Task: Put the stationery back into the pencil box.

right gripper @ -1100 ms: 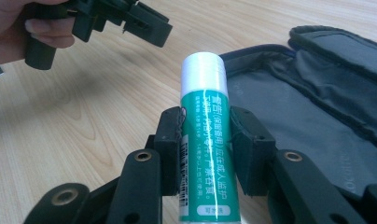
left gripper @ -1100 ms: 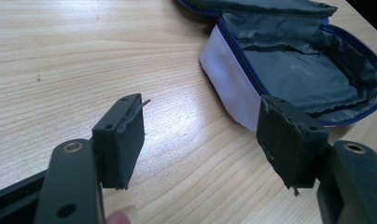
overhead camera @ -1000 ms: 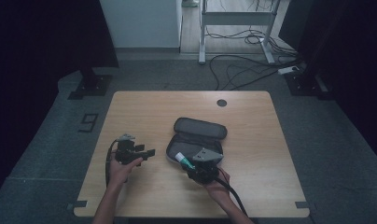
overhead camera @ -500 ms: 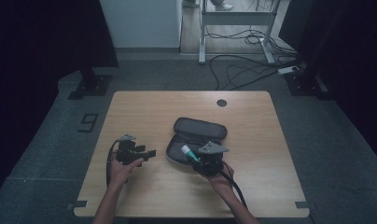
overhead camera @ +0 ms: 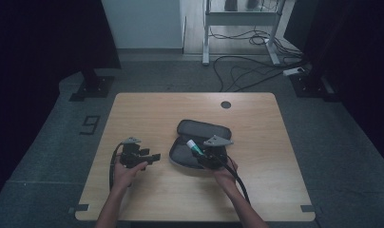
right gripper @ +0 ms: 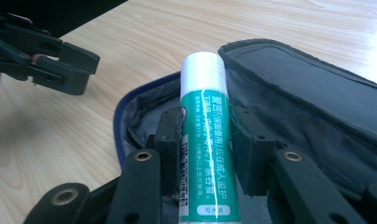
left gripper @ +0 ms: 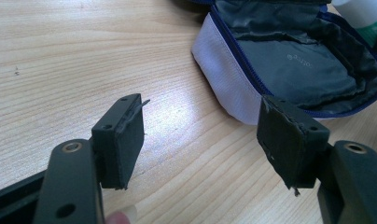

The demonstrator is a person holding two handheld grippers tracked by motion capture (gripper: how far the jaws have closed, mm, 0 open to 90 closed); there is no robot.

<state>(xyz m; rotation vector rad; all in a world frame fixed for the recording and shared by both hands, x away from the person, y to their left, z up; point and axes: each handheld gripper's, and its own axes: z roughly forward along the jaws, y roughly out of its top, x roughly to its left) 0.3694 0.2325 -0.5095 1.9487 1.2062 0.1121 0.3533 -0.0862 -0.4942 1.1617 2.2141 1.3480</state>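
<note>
Green tube (right gripper: 204, 140) pinched upright in right gripper (right gripper: 204, 154), over open pouch (overhead camera: 192, 142) at table (overhead camera: 275, 190) centre. Left gripper (left gripper: 200, 140) at nine o'clock of pouch, jaws spread, empty, just above wood.

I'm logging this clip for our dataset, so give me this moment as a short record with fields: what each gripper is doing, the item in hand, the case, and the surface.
right gripper: shut on the glue stick, held over the open case
glue stick: green body, white cap, cap end pointing away from the hand
left gripper: open, nothing between the pads, aimed at the case
pencil case: unzipped, dark lining, blue zipper, light grey side wall, lying on the table
table: light wood, round cable port near the far edge
</note>
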